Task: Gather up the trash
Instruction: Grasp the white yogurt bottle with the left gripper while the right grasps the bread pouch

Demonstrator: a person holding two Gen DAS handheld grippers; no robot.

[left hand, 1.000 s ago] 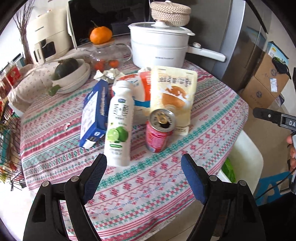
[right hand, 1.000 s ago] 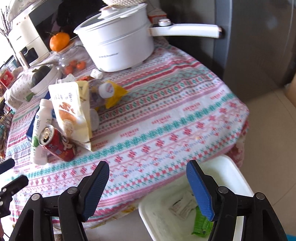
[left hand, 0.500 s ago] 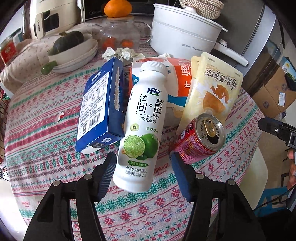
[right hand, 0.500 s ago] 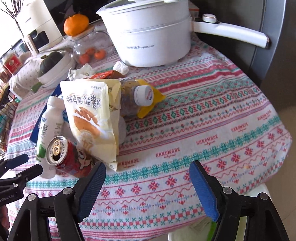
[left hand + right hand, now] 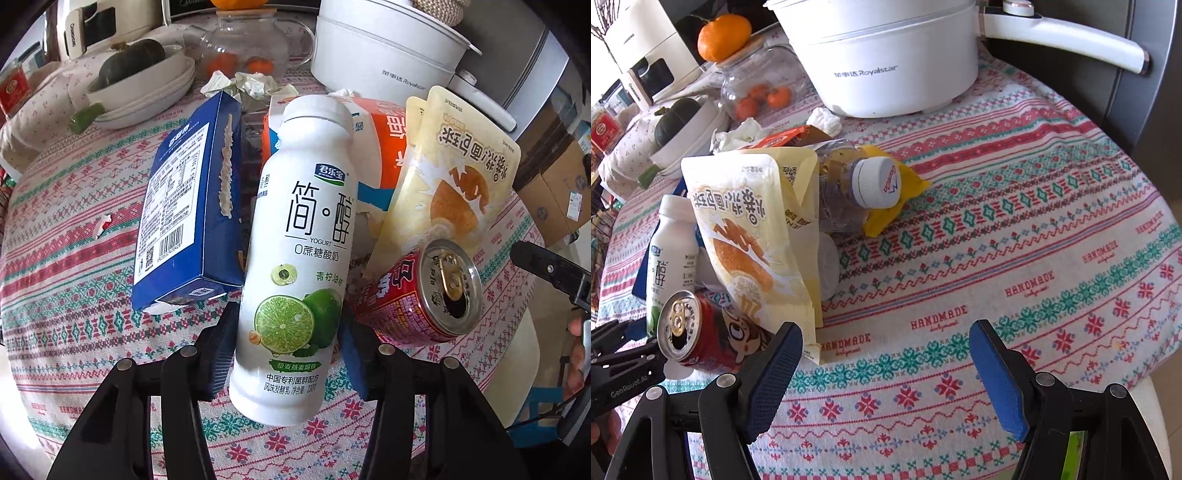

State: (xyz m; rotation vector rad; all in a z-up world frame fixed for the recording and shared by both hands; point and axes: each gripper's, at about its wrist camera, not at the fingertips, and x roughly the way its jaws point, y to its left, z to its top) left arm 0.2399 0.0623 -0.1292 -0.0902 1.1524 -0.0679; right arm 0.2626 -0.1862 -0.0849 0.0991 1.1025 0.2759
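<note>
Since 1 second ago the left gripper (image 5: 288, 347) has come down over the white yogurt bottle (image 5: 299, 254), and its jaws are closing with the bottle's lower end between them; the pads sit right at its sides, contact unclear. The bottle lies between the blue carton (image 5: 188, 206) and the red can (image 5: 424, 299), near the table's (image 5: 1015, 236) front edge. The right gripper (image 5: 886, 373) has also advanced, jaws apart over bare cloth; the table's right half is open.
</note>
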